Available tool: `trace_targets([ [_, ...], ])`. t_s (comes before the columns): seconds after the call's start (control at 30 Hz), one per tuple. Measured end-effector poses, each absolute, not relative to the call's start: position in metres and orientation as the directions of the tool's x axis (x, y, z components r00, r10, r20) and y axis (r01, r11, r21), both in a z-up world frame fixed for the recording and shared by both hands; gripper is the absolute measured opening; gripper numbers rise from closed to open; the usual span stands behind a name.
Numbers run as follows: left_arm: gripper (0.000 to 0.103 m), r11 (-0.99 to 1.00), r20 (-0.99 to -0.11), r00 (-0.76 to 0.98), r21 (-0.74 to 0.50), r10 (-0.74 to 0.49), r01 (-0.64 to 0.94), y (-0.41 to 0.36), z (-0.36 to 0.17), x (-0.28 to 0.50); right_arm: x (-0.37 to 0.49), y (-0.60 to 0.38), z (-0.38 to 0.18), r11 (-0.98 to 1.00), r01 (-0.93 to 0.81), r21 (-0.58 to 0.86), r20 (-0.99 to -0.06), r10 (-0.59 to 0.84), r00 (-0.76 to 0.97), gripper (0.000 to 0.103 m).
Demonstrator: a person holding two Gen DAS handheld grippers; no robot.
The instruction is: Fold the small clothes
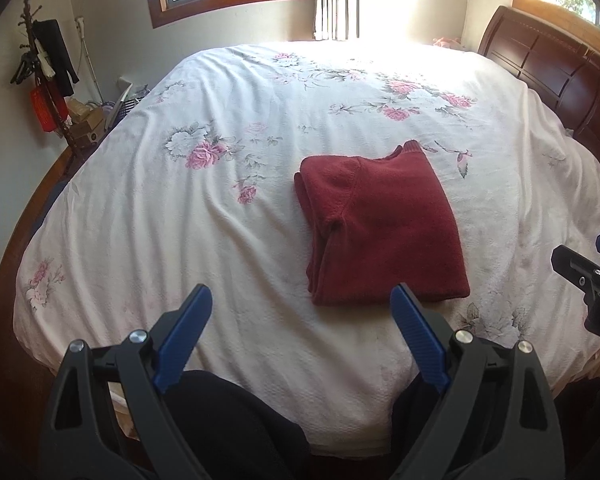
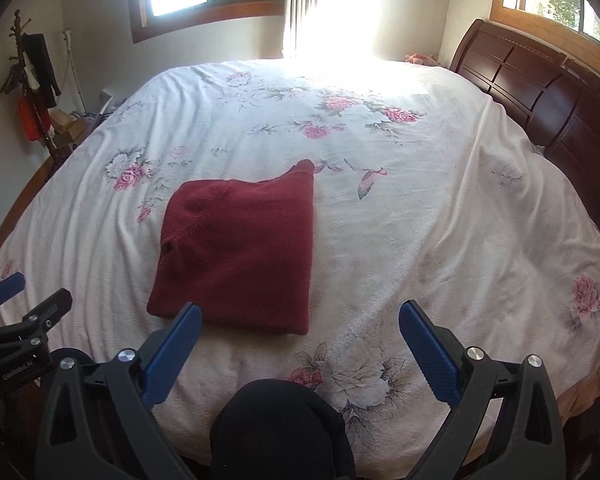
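Left wrist view: left tool (image 1: 302,300) was held low over the near edge of the bed (image 1: 228,240), pointing toward the far edge, blue fingers (image 1: 188,332) spread wide apart, nothing between them. Folded red sweater (image 1: 380,220) lay flat on the floral bedspread, roughly mid-bed and somewhat toward the near edge, its near hem just beyond the left tool's right fingertip, not touched. A cuff stuck out at the sweater's far corner. Right tool (image 1: 592,276) was partly seen at the right frame edge, above the bedspread, apart from the sweater. Dark headboard (image 1: 548,64) stood along the bed's right edge. A dark-clothed knee sat below the tool.

Right wrist view: right tool (image 2: 300,316) was also low at the near edge of the bed (image 2: 420,240), level, fingers wide apart and empty. Sweater (image 2: 240,248) lay ahead and left, its near hem just past the left fingertip. Left tool (image 2: 16,312) showed at the left frame edge, over the bedspread's near-left part, clear of the sweater.
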State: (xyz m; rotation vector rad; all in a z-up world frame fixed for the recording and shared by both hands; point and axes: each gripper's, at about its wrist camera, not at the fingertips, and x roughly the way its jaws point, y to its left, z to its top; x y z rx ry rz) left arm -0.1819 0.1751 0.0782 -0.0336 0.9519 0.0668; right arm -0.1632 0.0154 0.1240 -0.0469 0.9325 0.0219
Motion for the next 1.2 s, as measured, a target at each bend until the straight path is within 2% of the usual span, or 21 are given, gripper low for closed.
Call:
trace_targets([
  [1.2,0.09,0.997,-0.854,0.516,0.022,0.059,-0.077,0.167,0.046,-0.163,-0.142,0.007,0.084,1.0,-0.016,0.001,-0.84,0.01,0.542,0.099],
])
